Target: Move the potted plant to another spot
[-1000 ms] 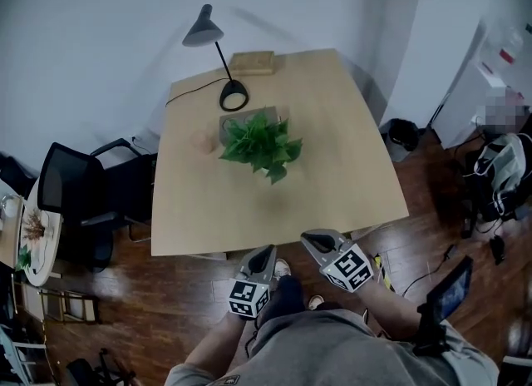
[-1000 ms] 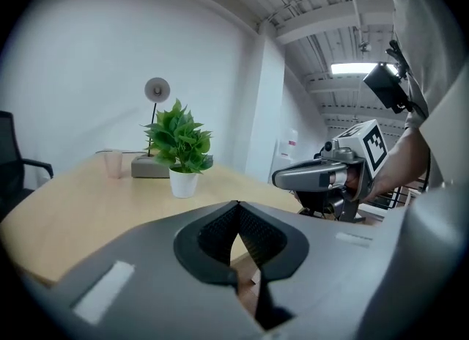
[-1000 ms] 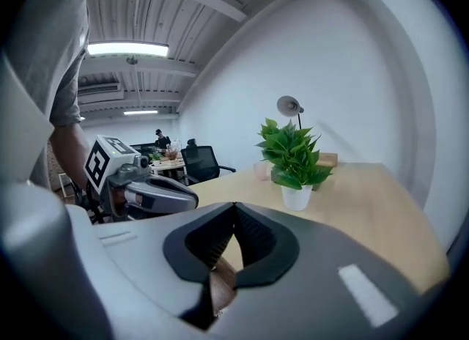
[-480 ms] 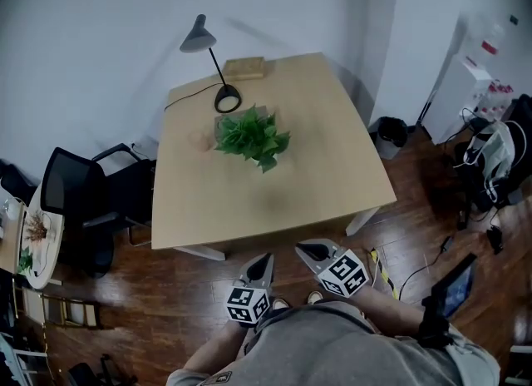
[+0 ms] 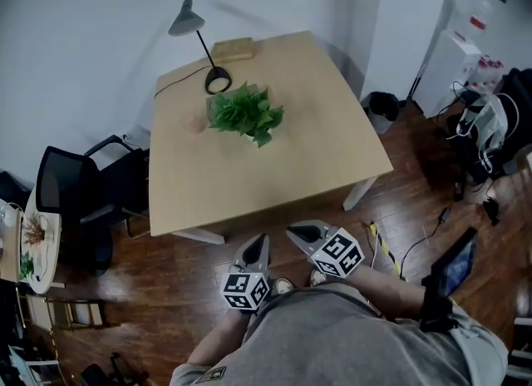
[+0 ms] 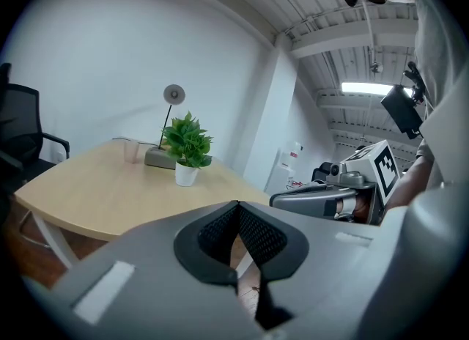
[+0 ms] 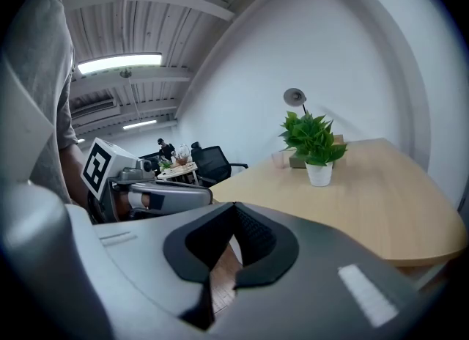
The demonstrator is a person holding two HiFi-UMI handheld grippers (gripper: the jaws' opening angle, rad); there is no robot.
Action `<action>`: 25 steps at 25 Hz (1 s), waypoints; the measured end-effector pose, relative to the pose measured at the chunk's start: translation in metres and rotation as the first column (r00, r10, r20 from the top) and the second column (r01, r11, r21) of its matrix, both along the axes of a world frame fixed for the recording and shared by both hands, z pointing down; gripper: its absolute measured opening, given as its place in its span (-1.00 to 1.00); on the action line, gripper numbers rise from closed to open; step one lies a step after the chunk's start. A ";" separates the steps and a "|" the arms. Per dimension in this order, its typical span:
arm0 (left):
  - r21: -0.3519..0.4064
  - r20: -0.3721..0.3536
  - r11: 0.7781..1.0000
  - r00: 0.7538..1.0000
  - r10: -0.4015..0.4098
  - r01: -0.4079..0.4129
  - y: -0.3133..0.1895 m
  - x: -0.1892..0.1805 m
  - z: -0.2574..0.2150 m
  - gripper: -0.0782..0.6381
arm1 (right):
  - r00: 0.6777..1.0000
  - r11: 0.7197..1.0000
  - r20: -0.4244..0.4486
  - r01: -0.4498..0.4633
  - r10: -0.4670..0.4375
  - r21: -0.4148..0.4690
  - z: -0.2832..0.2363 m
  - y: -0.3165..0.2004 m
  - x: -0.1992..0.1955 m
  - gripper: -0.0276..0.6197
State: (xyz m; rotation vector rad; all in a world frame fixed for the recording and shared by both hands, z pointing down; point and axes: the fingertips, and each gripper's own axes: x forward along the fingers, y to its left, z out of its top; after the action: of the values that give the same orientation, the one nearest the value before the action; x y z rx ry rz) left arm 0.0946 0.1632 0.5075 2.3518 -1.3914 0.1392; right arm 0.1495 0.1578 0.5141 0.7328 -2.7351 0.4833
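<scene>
The potted plant [image 5: 243,112], green leaves in a small white pot, stands on the far half of the light wooden table [image 5: 274,168]. It also shows in the left gripper view [image 6: 187,148] and the right gripper view [image 7: 314,144]. My left gripper [image 5: 259,240] and right gripper [image 5: 293,230] hang side by side over the floor off the table's near edge, well short of the plant. Both are shut with nothing between the jaws, as the left gripper [image 6: 238,203] and right gripper [image 7: 236,207] show in their own views.
A grey desk lamp [image 5: 189,22], a wooden box [image 5: 233,48] and a clear cup [image 5: 195,122] share the table's far end. A black office chair [image 5: 75,201] stands at the left. A bin [image 5: 382,106], bags and cables [image 5: 486,126] lie on the floor at the right.
The table and plant have slid up and left in the head view and look smaller. Both grippers have shifted slightly left and stay shut and empty off the near edge.
</scene>
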 end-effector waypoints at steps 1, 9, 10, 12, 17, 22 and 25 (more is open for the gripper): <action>0.000 -0.001 1.000 1.000 -0.003 0.003 0.000 -0.001 0.000 -0.78 | 1.000 1.000 -0.004 0.002 -0.002 -0.002 0.001 0.001 -0.001 -0.90; -0.010 -0.003 1.000 1.000 0.015 -0.015 0.005 -0.002 0.002 -0.78 | 1.000 1.000 -0.010 -0.004 0.004 -0.023 0.006 0.009 -0.003 -0.90; -0.008 -0.004 1.000 1.000 0.014 -0.014 0.004 -0.003 0.001 -0.78 | 1.000 1.000 -0.010 -0.003 0.003 -0.024 0.006 0.009 -0.004 -0.90; -0.003 -0.008 1.000 1.000 0.012 -0.012 0.003 -0.005 0.000 -0.78 | 1.000 1.000 -0.014 0.001 -0.001 -0.026 0.006 0.011 -0.006 -0.90; -0.003 -0.019 1.000 1.000 0.008 -0.008 0.007 -0.007 0.001 -0.78 | 1.000 0.999 -0.020 0.000 -0.001 -0.032 0.008 0.016 -0.007 -0.90; -0.004 -0.023 1.000 1.000 0.005 -0.005 0.009 -0.008 0.002 -0.78 | 1.000 0.999 -0.023 -0.007 0.006 -0.037 0.011 0.018 -0.007 -0.90; -0.005 -0.026 1.000 1.000 0.004 -0.004 0.009 -0.009 0.003 -0.78 | 1.000 0.999 -0.026 -0.008 0.007 -0.035 0.012 0.017 -0.007 -0.90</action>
State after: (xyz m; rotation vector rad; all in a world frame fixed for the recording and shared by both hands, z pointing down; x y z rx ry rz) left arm 0.0852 0.1719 0.5105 2.3443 -1.3732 0.1130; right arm 0.1422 0.1752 0.5265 0.7358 -2.6936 0.5190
